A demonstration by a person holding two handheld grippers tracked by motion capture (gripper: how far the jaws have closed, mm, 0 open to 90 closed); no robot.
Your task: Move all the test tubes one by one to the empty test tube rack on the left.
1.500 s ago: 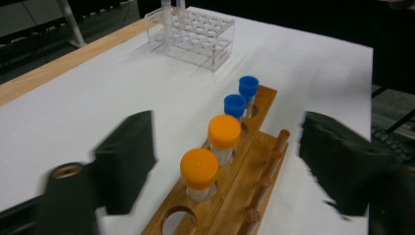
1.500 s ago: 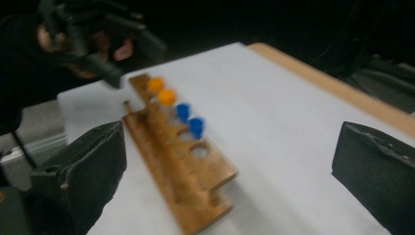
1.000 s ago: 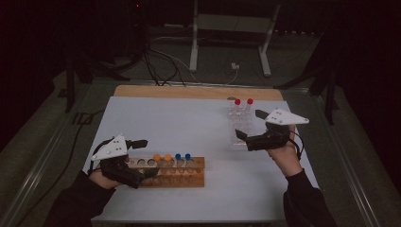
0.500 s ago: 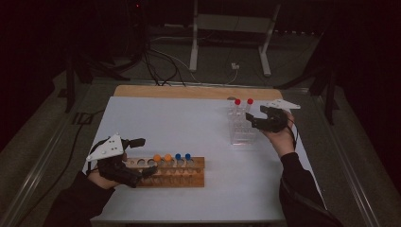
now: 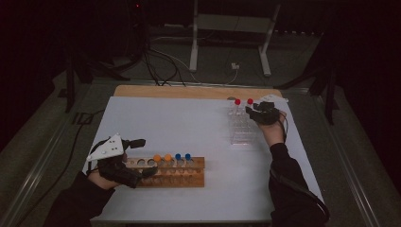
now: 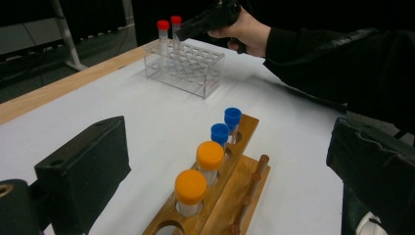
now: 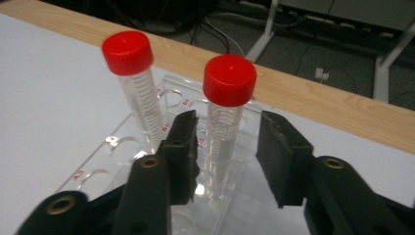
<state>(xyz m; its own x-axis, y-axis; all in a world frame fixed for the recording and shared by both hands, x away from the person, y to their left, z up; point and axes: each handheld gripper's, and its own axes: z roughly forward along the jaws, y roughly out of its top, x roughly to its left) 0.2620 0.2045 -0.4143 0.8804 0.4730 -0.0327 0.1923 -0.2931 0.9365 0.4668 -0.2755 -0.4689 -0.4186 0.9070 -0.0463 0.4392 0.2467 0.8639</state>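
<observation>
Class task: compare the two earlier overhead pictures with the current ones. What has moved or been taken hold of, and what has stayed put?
The right gripper travelled from the open table toward the clear rack at the far side. Its jaws have just been closing around the nearer red-capped tube, with a gap showing on one side. The left gripper, the wooden rack and its orange- and blue-capped tubes stayed as they were.

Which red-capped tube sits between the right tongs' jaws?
The right-hand red-capped tube in the right gripper view: the right tongs straddle it while closing, not yet pressing. The other red-capped tube stands outside.
</observation>
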